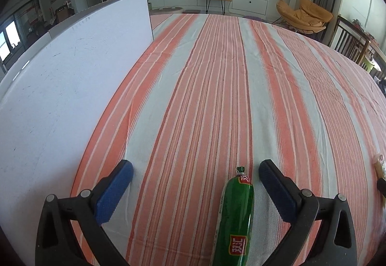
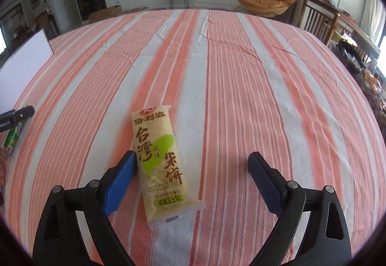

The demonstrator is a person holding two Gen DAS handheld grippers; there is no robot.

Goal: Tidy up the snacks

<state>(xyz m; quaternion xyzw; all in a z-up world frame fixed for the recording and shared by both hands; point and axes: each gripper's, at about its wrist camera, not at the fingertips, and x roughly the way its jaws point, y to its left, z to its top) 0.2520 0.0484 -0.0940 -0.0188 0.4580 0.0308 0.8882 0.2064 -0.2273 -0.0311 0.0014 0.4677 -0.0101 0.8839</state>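
Note:
A green-wrapped sausage [image 1: 236, 217] lies on the striped tablecloth between the fingers of my left gripper [image 1: 196, 170], nearer the right finger. The gripper is open and touches nothing. A pale yellow rice cracker pack [image 2: 161, 162] lies on the cloth between the fingers of my right gripper [image 2: 193, 161], close beside the left finger. That gripper is open too. The sausage also shows at the left edge of the right wrist view [image 2: 12, 139], with the left gripper's tip beside it. The cracker pack's end shows at the right edge of the left wrist view [image 1: 380, 164].
A white board [image 1: 72, 73] stands along the table's left side; it also shows in the right wrist view [image 2: 24, 56]. The orange-and-white striped cloth [image 1: 229, 85] covers the table. Wooden chairs [image 2: 318, 20] stand at the far right edge.

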